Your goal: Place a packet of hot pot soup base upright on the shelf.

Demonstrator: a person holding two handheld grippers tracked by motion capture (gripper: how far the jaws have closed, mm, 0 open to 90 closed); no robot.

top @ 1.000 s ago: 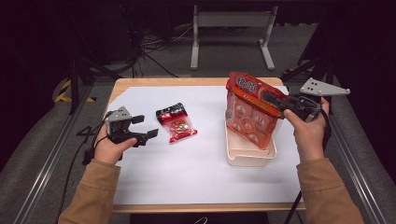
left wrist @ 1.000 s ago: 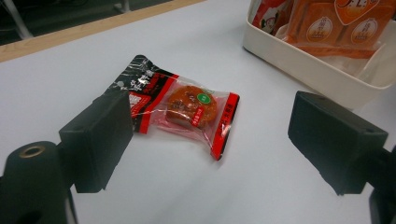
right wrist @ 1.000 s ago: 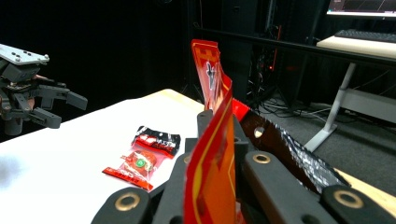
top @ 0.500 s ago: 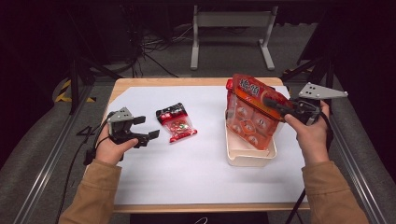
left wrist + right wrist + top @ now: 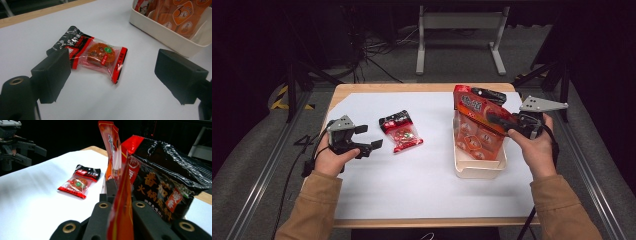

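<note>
A: High view, right of centre: the right gripper (image 5: 497,119) is clamped on the orange bag (image 5: 477,131), lowering it into the cream tub (image 5: 479,170).

B: Then release. The left gripper (image 5: 368,138), jaws apart and empty, could take the small red packet (image 5: 401,131).

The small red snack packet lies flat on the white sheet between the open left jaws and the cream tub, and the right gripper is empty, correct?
Not quite: the right gripper is clamped on a large orange bag over the cream tub, as the high view shows. The small red snack packet and left gripper are as described.

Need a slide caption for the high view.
Right hand-held gripper lowers orange bag into cream bin; small packet lies nearby.
</note>
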